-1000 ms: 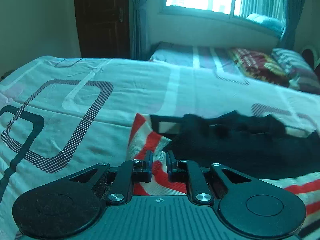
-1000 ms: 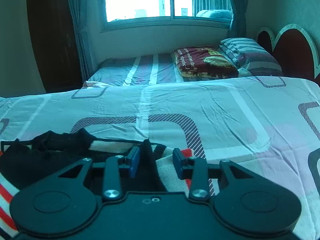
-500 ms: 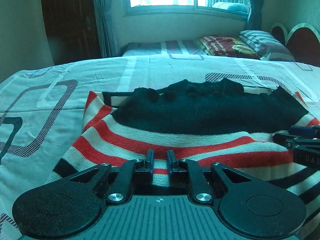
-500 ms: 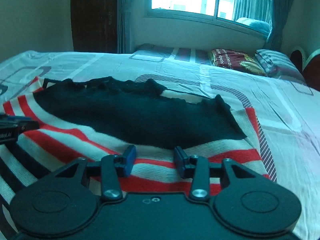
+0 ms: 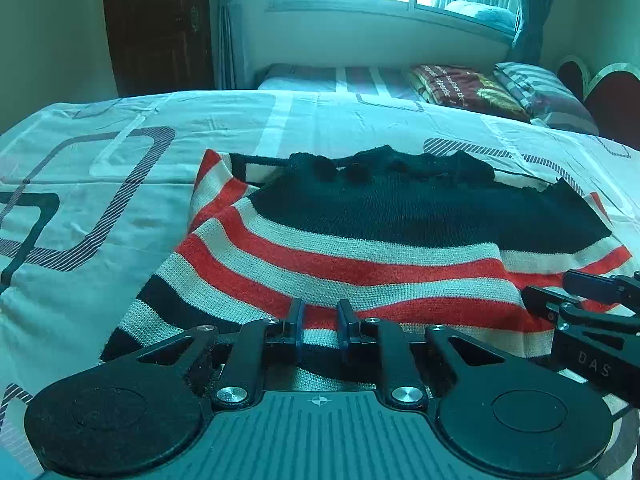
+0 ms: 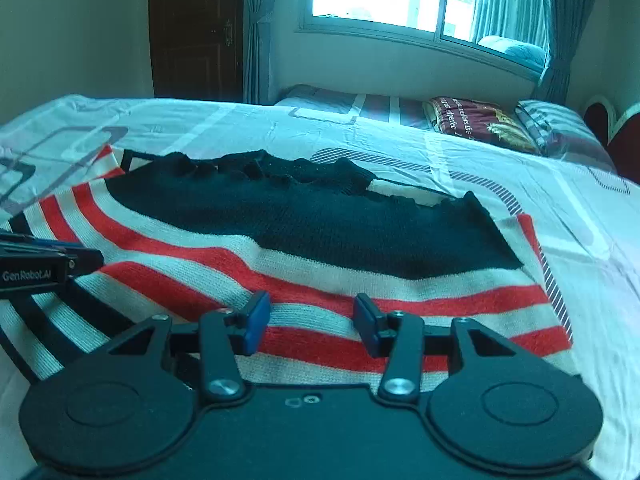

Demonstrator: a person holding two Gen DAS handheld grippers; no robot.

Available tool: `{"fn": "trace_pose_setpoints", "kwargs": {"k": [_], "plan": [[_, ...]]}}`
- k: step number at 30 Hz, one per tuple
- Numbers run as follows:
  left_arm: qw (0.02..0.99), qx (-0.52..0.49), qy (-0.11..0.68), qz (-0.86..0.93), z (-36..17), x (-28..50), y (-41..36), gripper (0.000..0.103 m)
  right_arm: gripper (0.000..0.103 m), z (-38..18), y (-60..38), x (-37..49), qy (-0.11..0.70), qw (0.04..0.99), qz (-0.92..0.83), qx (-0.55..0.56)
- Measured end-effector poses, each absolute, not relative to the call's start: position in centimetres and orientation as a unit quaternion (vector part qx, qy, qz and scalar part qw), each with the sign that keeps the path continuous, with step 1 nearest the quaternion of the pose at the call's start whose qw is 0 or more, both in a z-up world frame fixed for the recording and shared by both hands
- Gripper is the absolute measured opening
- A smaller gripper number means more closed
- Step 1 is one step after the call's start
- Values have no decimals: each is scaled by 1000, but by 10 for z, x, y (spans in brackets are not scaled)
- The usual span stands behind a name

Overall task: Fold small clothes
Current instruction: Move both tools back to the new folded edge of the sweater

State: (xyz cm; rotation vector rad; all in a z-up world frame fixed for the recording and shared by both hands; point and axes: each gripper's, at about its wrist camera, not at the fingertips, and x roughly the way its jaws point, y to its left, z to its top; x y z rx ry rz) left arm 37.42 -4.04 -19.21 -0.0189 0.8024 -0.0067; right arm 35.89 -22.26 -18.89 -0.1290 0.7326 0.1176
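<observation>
Just beyond both spread tools, left point(image 5: 320, 328) and right point(image 6: 312, 320), striped sweater point(image 5: 360, 248) flat on bedsheet point(image 5: 120, 184).

Two printed marks legible, both on gripper bodies.
"GenRobot.AI" in pale letters on the side of the left gripper point(image 6: 34, 276), seen left of the right gripper point(image 6: 312, 320); "DAS" on the right gripper's housing at the right; white lettering on the maroon blanket point(image 5: 460, 88) far ahead, too small to read.
</observation>
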Motion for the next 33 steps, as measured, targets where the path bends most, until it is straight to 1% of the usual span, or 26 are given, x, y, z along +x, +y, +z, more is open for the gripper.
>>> {"fn": "trace_pose_setpoints", "kwargs": {"k": [3, 5, 9, 12, 14, 28, 33], "plan": [[918, -19, 397, -1, -186, 370, -36, 18, 47, -178, -225, 353, 368, 928, 46, -35], [921, -22, 390, -5, -179, 364, -35, 18, 50, -170, -224, 338, 349, 935, 54, -16], [921, 1, 389, -13, -181, 352, -42, 18, 51, -174, -218, 314, 356, 932, 63, -5], [919, 1, 393, -13, -189, 347, -41, 19, 51, -194, -212, 310, 390, 919, 50, -30], [918, -4, 397, -15, -190, 347, -39, 19, 52, -201, -209, 305, 378, 923, 51, -48], [907, -8, 420, -22, -193, 335, -33, 19, 56, -196, -213, 290, 393, 919, 32, -28], [906, 4, 421, -27, -192, 327, -30, 19, 58, -186, -221, 281, 388, 921, 11, -1]]}}
